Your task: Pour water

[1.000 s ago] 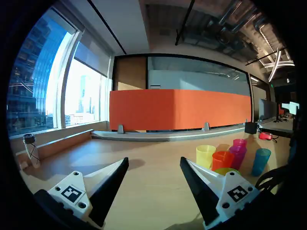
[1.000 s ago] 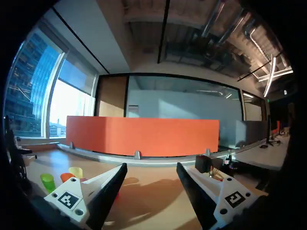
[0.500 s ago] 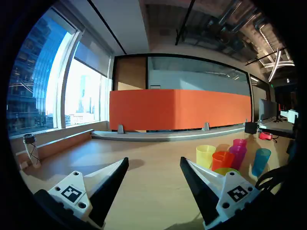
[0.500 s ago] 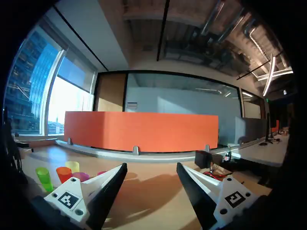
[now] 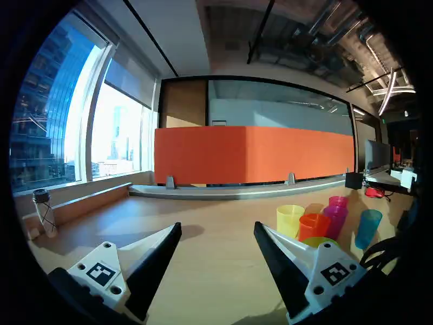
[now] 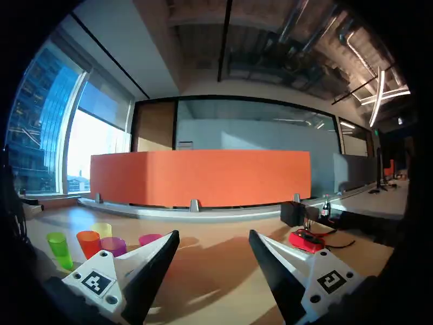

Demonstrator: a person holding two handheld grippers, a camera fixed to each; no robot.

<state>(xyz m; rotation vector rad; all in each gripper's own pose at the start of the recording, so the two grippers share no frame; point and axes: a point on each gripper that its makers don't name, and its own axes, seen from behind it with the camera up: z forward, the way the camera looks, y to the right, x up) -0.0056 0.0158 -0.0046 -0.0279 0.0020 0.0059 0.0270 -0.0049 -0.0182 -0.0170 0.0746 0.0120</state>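
By the window at nine o'clock in the left gripper view, a clear bottle with a dark cap stands on the ledge. The left gripper hangs low over the wooden table, fingers spread wide, nothing between them. An orange partition runs along the far edge at twelve. Out toward three and four o'clock the cups stand upright in a huddle. A yellow cup comes first, with an orange cup close beside it. Then come a purple cup, a pink cup behind, and a teal cup a little apart. The rim of a green cup peeks over the right finger.

In the right gripper view the cups sit around eight o'clock: green, orange, yellow, purple, and pink nearest the left finger. The right gripper is likewise gaping and empty. At four o'clock lies a red object, with a black box and a dark bottle just beyond.
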